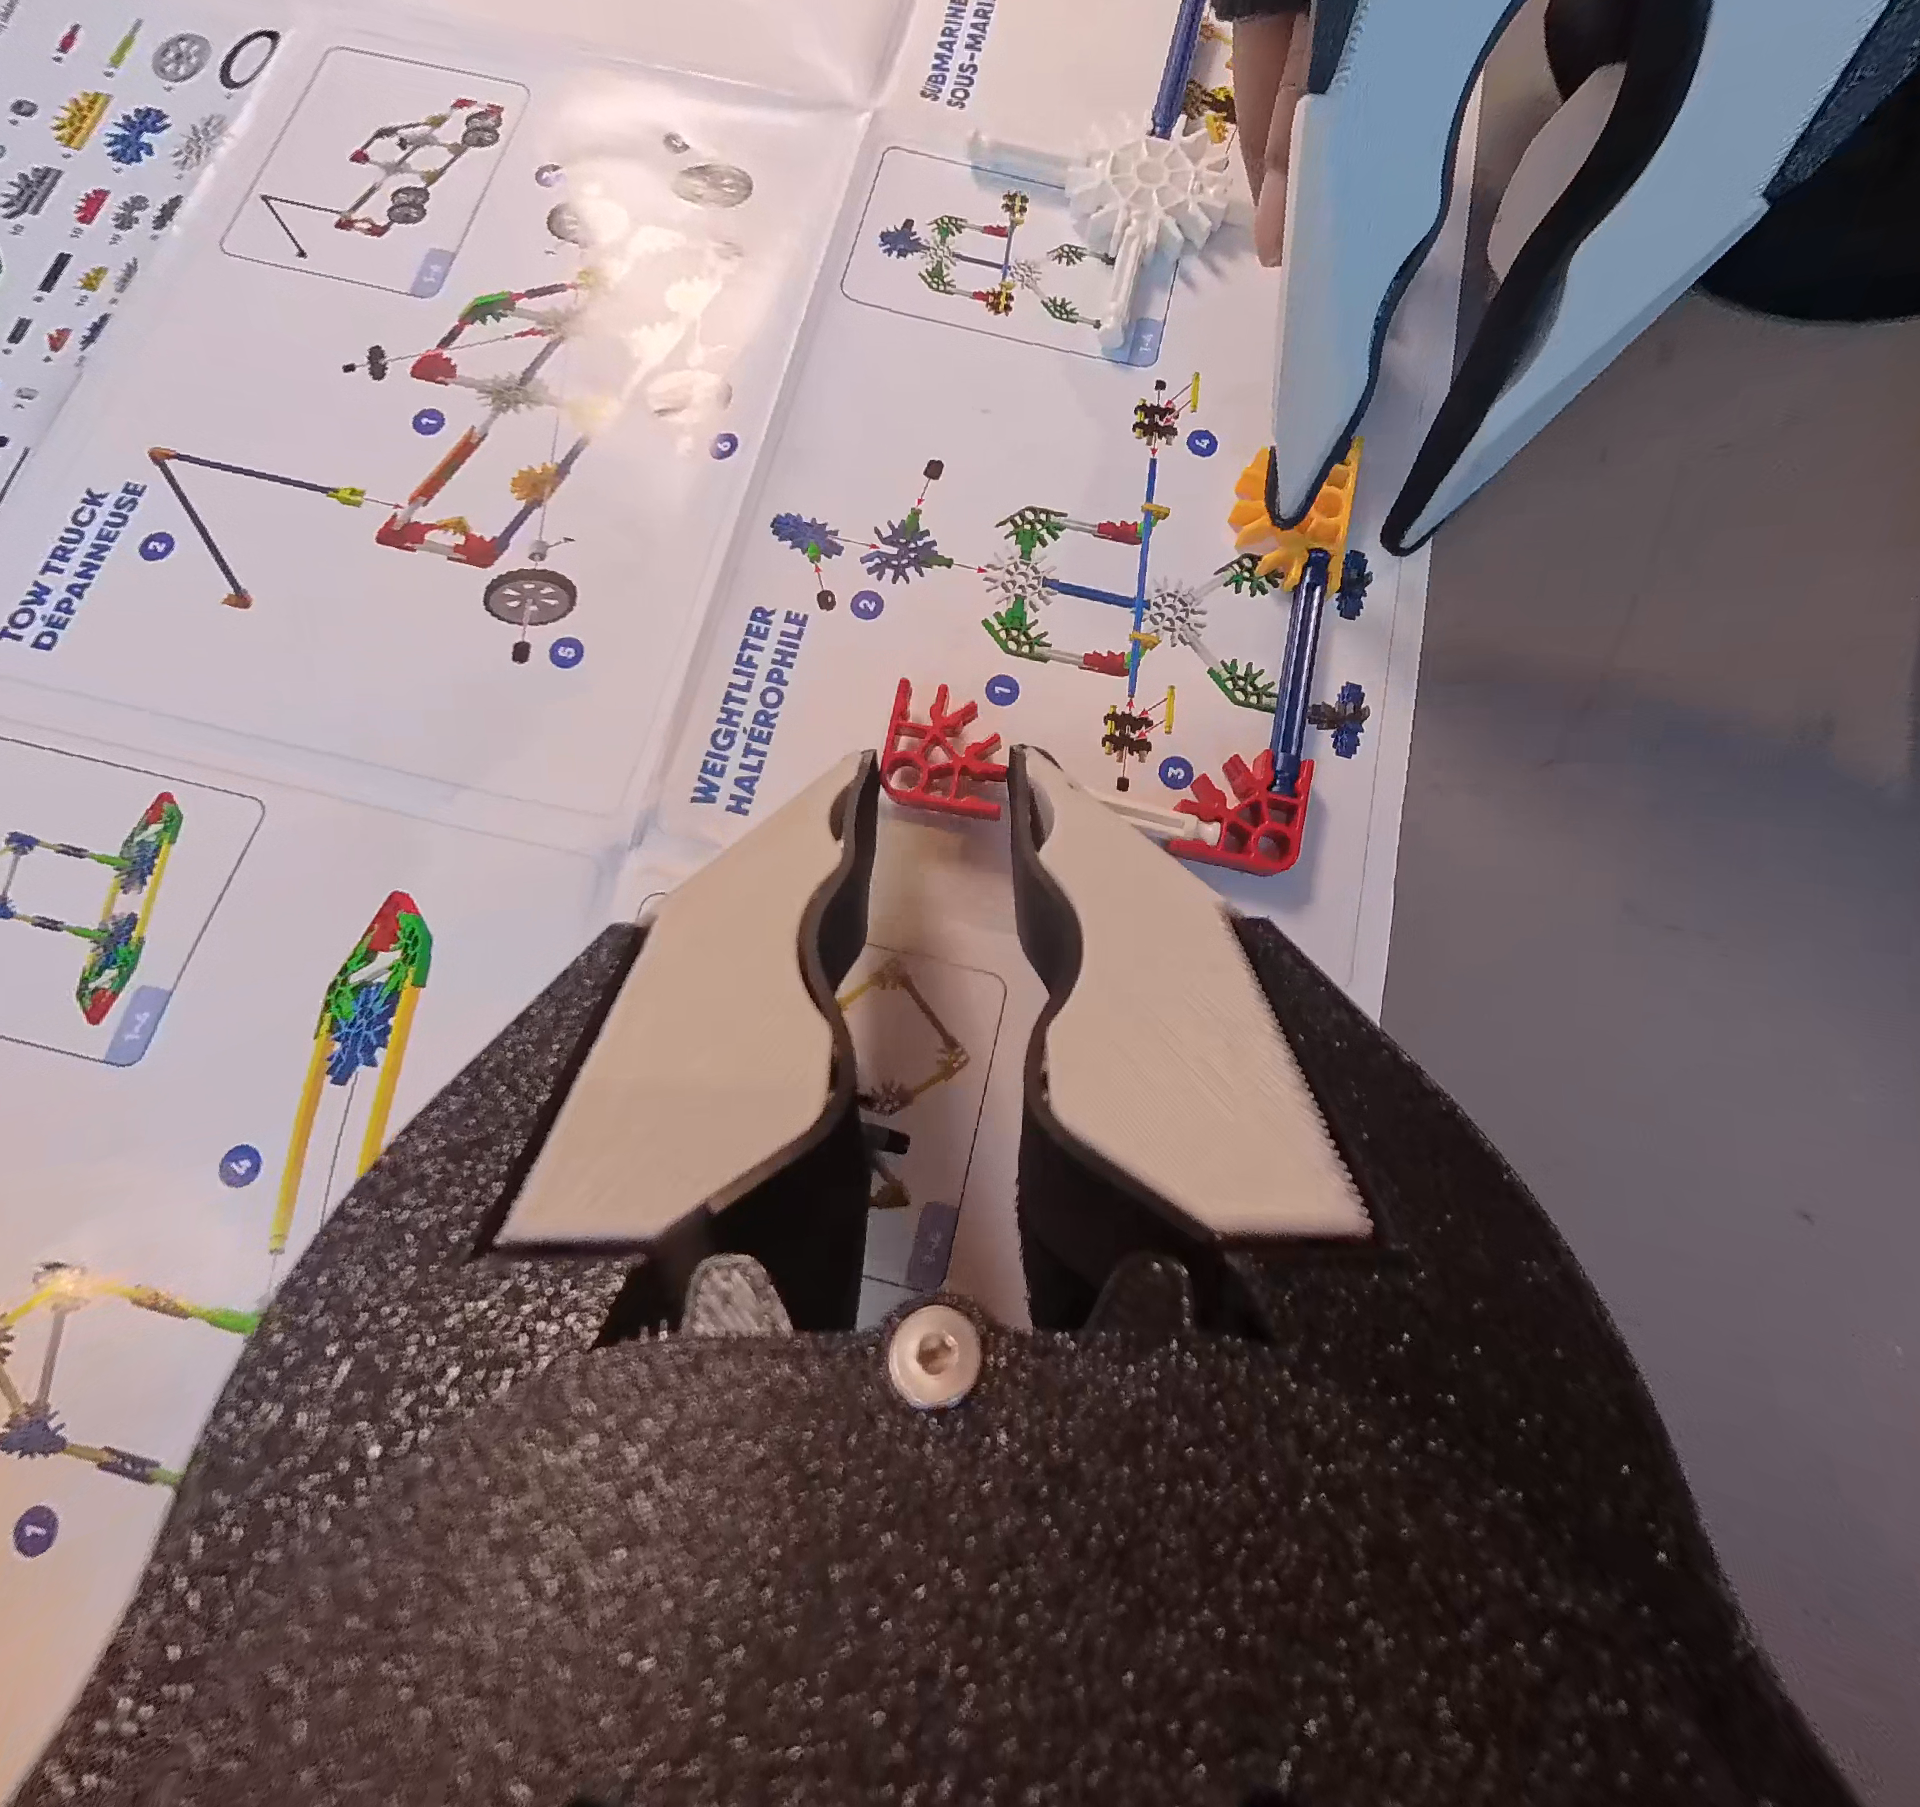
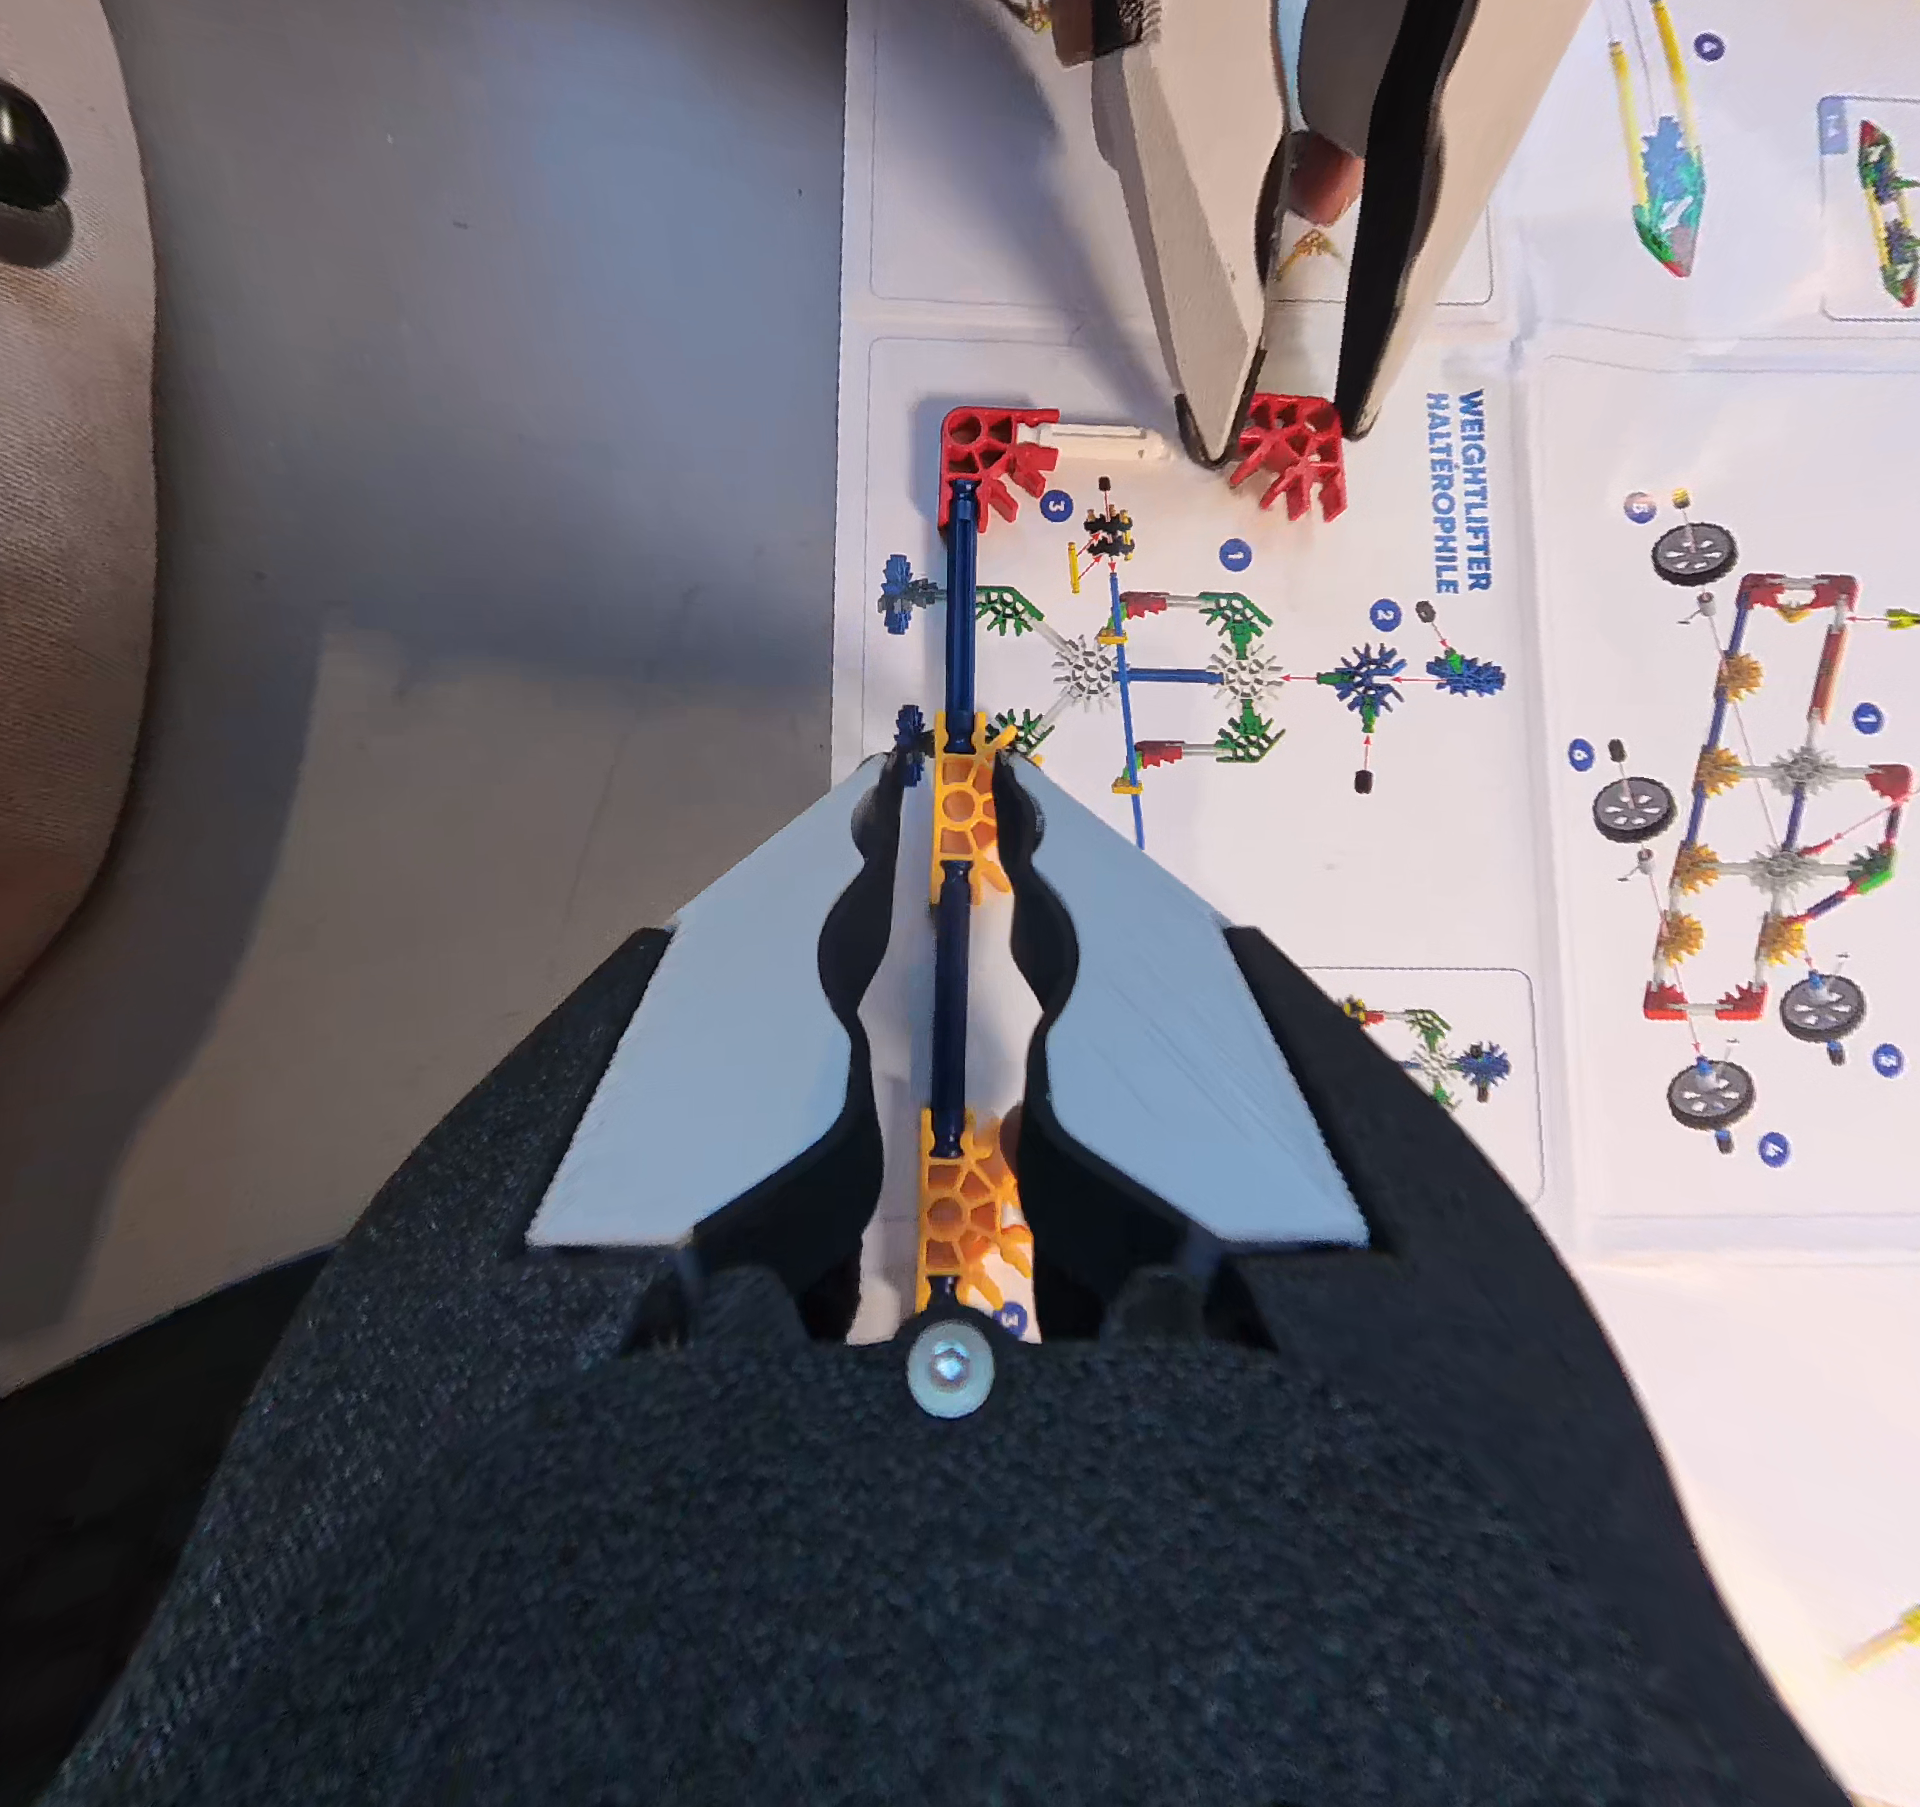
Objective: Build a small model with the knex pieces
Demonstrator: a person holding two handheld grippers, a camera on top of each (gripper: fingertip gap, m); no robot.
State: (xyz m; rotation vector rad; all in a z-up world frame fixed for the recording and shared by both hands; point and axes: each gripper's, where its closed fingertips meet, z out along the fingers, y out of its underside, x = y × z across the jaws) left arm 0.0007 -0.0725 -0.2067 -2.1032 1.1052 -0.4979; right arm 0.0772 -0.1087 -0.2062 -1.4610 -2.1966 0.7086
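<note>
The left gripper (image 1: 940,770) has its jaws set narrow on either side of a loose red connector (image 1: 940,755), which lies flat on the instruction sheet (image 1: 623,718). The tips flank the connector; whether they press it cannot be told.

The right gripper (image 2: 940,770) is closed on a yellow connector (image 2: 961,817). This connector belongs to a straight chain: a blue rod (image 2: 958,604) runs from it, away from the right gripper, to a red corner piece (image 2: 992,458).

A white rod (image 2: 1101,440) projects from the corner piece toward the red connector. Its free end stops just beside the near finger of the left gripper. The white rod's long axis points at the red connector. The left gripper is the nearer one to it.

The right wrist view alone shows a second yellow connector (image 2: 966,1207) and a second blue rod (image 2: 951,1009), between the right gripper's fingers. The left wrist view alone shows a white snowflake piece (image 1: 1153,188), well beyond the corner piece (image 1: 1247,812).
</note>
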